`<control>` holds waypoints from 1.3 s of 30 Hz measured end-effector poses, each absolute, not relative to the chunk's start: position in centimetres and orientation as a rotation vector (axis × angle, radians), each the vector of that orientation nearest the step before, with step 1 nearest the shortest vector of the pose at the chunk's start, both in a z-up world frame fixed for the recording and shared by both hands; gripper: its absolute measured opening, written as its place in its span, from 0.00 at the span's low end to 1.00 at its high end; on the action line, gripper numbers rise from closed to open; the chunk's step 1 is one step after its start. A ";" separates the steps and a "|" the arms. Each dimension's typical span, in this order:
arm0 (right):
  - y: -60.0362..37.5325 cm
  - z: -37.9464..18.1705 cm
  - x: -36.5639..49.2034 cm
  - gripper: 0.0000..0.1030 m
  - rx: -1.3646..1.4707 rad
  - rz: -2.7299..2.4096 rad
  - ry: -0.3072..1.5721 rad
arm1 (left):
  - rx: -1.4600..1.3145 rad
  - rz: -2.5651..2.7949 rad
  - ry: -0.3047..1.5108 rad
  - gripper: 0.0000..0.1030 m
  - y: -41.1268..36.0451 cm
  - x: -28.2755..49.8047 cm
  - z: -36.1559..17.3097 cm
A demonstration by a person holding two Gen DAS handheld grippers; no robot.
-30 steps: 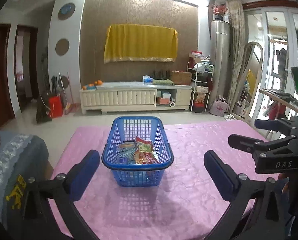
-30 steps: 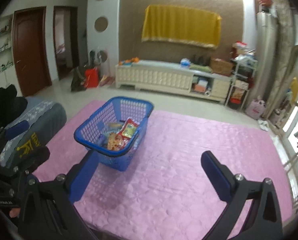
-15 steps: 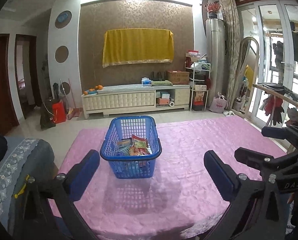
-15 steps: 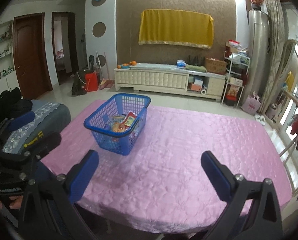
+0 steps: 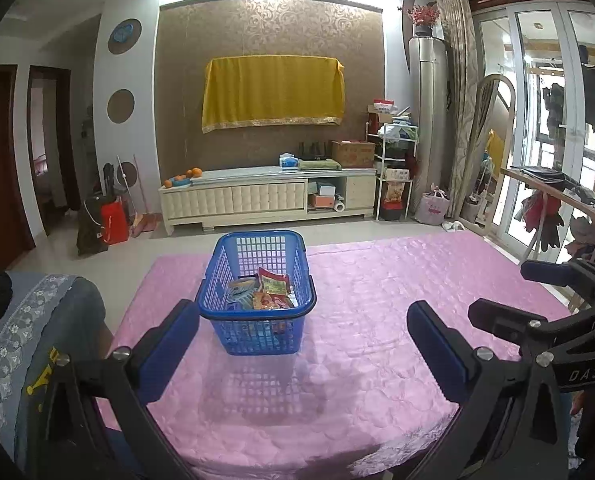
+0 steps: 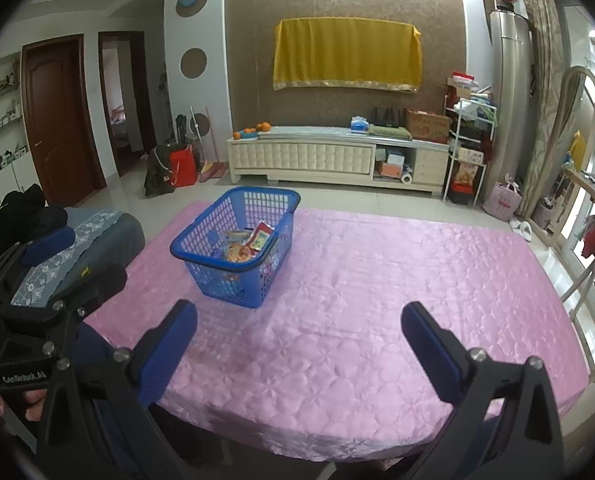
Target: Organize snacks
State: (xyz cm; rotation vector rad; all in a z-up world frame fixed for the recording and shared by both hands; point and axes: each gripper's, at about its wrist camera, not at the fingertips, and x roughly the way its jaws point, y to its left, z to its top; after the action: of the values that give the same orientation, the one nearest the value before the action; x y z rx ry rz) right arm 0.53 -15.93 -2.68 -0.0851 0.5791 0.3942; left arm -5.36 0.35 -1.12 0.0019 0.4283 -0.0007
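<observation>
Looked like the tail end of the job, or maybe a pause between steps: all the colourful crinkly foil snack packets (image 5: 262,294) sat piled inside the blue perforated plastic basket (image 5: 256,278), nothing loose anywhere on the pink quilted tablecloth (image 6: 377,300). Hard to call it finished from this alone, though.

Left gripper (image 5: 303,344) spread wide, blue pads well apart, nothing between them. Basket straight ahead of it, just past the left pad, close but not touching. Right gripper (image 6: 299,344) also gaping and empty, hovering near the table's front edge. From that side, basket ahead and off to the left, well apart, packets (image 6: 243,242) visible over the near rim.

Next move, judging by the layout: either nothing more, or a reach forward to the basket rim for shifting it, or a dip inside to sort packets. Would need the left one for that, being far closer and already lined up. Thin slippery wrappers probably fiddly to pinch one at a time, so a low, careful closing on an edge seemed the way.
</observation>
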 end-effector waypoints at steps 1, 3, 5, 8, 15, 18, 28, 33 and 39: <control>-15.9 -2.7 0.3 1.00 -0.083 0.392 0.574 | 0.001 -0.002 0.426 1.00 0.4 -5.4 -1.1; -16.0 -2.6 0.1 1.00 -0.075 0.386 0.564 | -0.001 -0.009 0.428 1.00 0.4 -5.5 -1.2; -15.9 -2.5 0.0 1.00 -0.073 0.385 0.560 | -0.007 -0.010 0.431 1.00 0.5 -5.5 -1.2; -15.9 -2.5 -0.2 1.00 -0.074 0.386 0.558 | -0.020 -0.014 0.434 1.00 0.6 -5.5 -1.2; -15.8 -2.2 -0.4 1.00 -0.074 0.389 0.551 | -0.024 -0.014 0.440 1.00 0.6 -5.6 -1.3; -15.8 -2.2 -0.5 1.00 -0.075 0.389 0.555 | -0.029 -0.014 0.445 1.00 0.6 -5.7 -1.2; -15.8 -2.3 -0.6 1.00 -0.078 0.384 0.559 | -0.020 -0.013 0.447 1.00 0.2 -5.9 -1.1; -15.8 -2.3 -0.6 1.00 -0.078 0.386 0.561 | -0.018 -0.011 0.450 1.00 0.2 -5.9 -1.1; -15.9 -2.4 -0.7 1.00 -0.079 0.386 0.565 | -0.011 -0.008 0.451 1.00 0.1 -6.0 -1.0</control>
State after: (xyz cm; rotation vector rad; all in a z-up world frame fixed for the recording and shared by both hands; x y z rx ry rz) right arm -0.72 -15.92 -2.36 -0.0789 0.5651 0.3855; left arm -6.03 0.13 -0.97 -0.0113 0.4507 -0.0083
